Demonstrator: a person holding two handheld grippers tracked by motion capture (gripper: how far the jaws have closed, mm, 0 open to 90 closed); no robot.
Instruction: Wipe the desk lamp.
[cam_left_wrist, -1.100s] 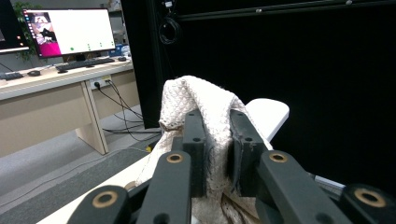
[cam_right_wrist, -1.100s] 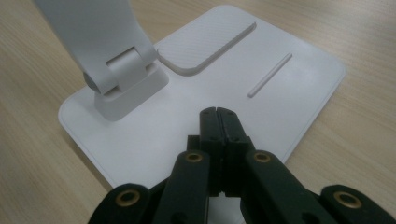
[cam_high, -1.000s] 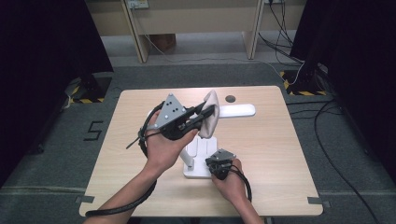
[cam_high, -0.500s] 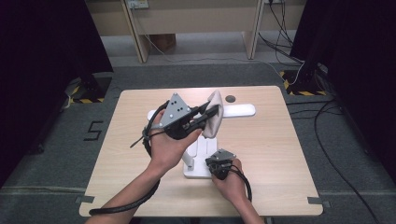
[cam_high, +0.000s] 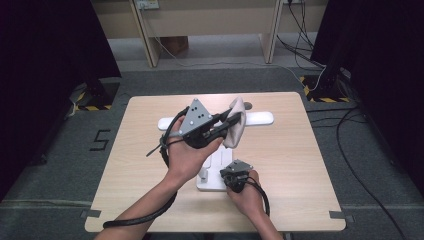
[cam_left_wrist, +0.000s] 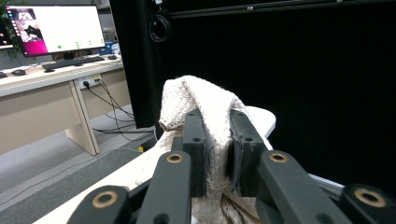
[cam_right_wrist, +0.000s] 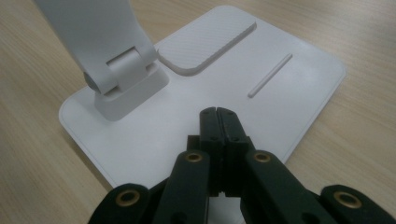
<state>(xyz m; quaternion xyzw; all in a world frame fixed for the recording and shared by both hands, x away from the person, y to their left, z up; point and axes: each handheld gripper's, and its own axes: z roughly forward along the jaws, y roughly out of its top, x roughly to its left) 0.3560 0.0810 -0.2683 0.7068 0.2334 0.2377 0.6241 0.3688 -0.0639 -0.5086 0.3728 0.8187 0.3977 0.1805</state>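
Observation:
A white desk lamp stands mid-table, with a flat base (cam_high: 210, 184) and a long head bar (cam_high: 261, 119). My left gripper (cam_high: 230, 122) is shut on a cream knitted cloth (cam_high: 236, 131), which it holds against the bar's middle. In the left gripper view the cloth (cam_left_wrist: 201, 100) bulges between and above the pads of that gripper (cam_left_wrist: 217, 123), and the lamp head (cam_left_wrist: 264, 119) peeks out behind it. My right gripper (cam_high: 231, 178) rests at the base's right edge. Its jaws (cam_right_wrist: 218, 113) are shut with nothing between them, tips over the base (cam_right_wrist: 285, 79) near the arm hinge (cam_right_wrist: 122, 70).
The light wooden table (cam_high: 310, 165) has bare room on both sides of the lamp. Cables trail from both grippers toward me. Desk legs (cam_high: 150, 35) and floor cables (cam_high: 320, 60) lie beyond the far edge, and black curtains stand at both sides.
My left gripper has shifted slightly right and toward me with the cloth along the lamp head. The right gripper has stayed on the base.

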